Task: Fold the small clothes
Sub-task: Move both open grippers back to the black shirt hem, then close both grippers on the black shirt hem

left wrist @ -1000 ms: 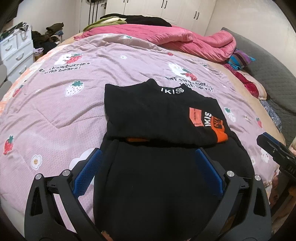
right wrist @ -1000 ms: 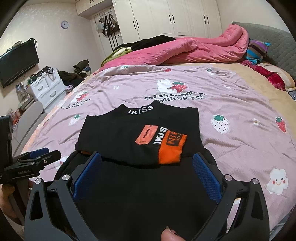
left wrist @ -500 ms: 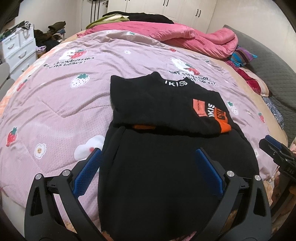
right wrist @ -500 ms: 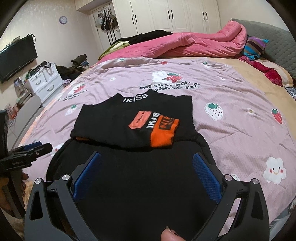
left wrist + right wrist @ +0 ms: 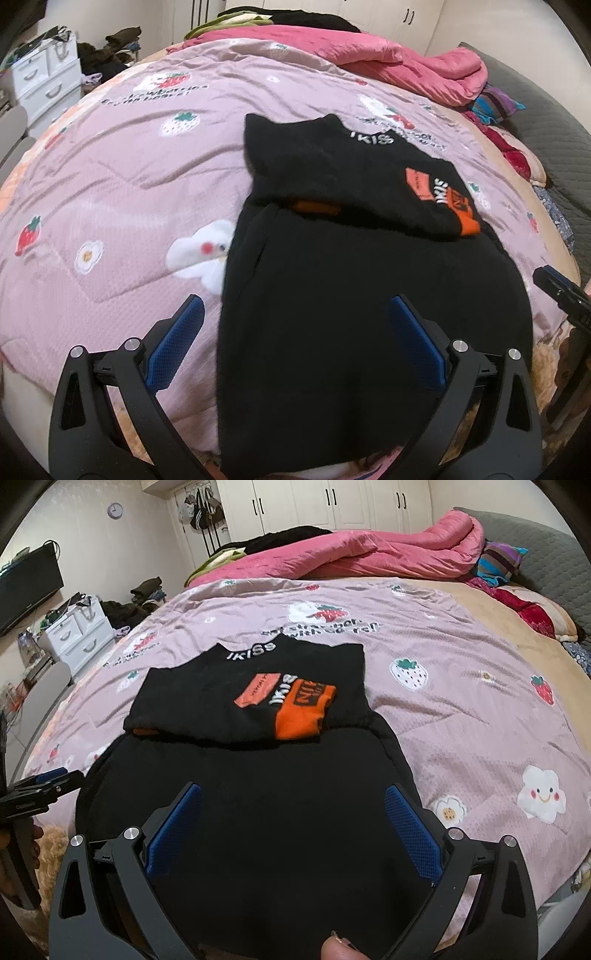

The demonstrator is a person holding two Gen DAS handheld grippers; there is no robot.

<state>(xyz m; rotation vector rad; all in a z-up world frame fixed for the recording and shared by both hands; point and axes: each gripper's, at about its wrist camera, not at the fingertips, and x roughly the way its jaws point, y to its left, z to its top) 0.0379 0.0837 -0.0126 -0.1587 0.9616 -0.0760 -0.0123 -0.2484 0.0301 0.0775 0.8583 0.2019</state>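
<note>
Your one black knit garment with orange patches and white "IKISS" lettering (image 5: pixel 255 701) lies flat on the pink strawberry-print quilt (image 5: pixel 461 709), its upper part folded down over the plain black lower half, which reaches the bed's near edge. Your right gripper (image 5: pixel 293 819) hangs over that lower half, blue-padded jaws spread wide and holding nothing. Your left gripper (image 5: pixel 295 328) is likewise spread and empty, one finger over the quilt just beside the garment's edge, the other over the cloth. Beyond lie one rumpled pink duvet (image 5: pixel 369 557) and a white drawer unit (image 5: pixel 79 631), contents unseen.
</note>
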